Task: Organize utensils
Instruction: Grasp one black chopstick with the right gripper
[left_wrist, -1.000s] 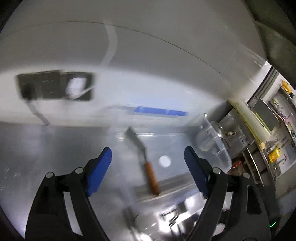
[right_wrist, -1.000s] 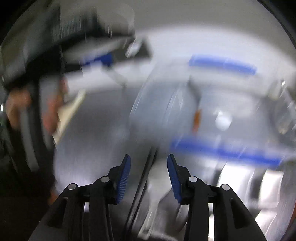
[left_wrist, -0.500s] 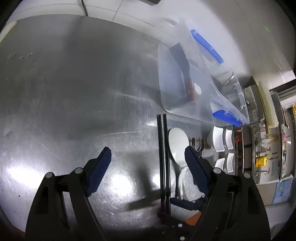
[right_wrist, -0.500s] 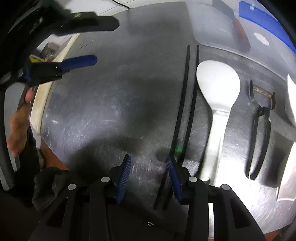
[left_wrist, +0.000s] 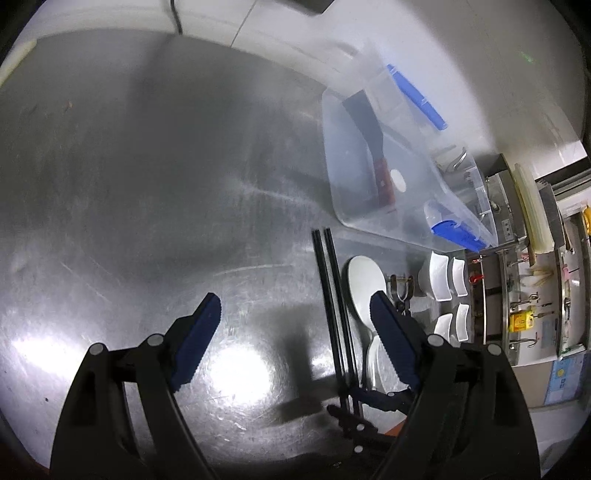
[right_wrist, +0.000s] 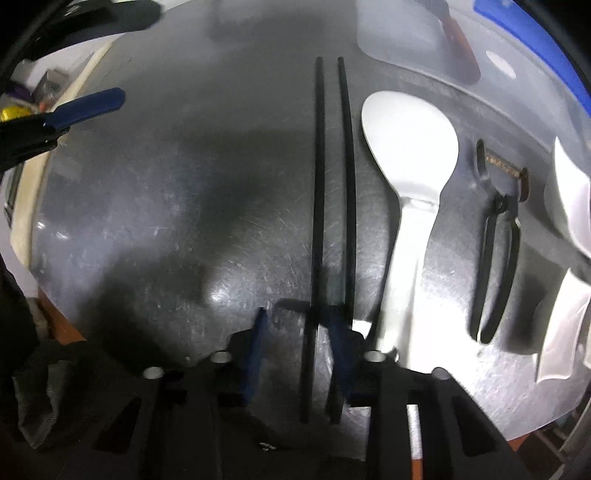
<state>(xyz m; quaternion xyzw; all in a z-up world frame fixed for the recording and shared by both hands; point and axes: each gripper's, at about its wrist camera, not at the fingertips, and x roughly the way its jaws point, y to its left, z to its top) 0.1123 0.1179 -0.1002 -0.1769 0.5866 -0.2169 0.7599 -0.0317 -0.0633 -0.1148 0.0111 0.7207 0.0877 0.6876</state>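
Observation:
Two black chopsticks (right_wrist: 317, 192) lie side by side on the steel table (right_wrist: 166, 192). My right gripper (right_wrist: 297, 336) points down over their near ends. Its jaws are closing: the left chopstick runs between the pads, untouched, and the right one passes by the right pad. In the left wrist view the chopsticks (left_wrist: 328, 288) lie just inside my left gripper's right finger. My left gripper (left_wrist: 295, 332) hangs wide open above bare steel, holding nothing. A white rice paddle (right_wrist: 406, 147) and a black peeler (right_wrist: 495, 258) lie to the right of the chopsticks.
A clear plastic bin (left_wrist: 340, 155) with blue latches stands beyond the utensils, with a red-handled blade (left_wrist: 384, 177) inside. Small white dishes (left_wrist: 447, 273) sit at the table's right edge. The table's front edge runs close below my right gripper. A shelf unit stands further right.
Both grippers have dropped from a blurred view of the wall and bin to low over the table. The right jaws have narrowed around the chopsticks' near ends.

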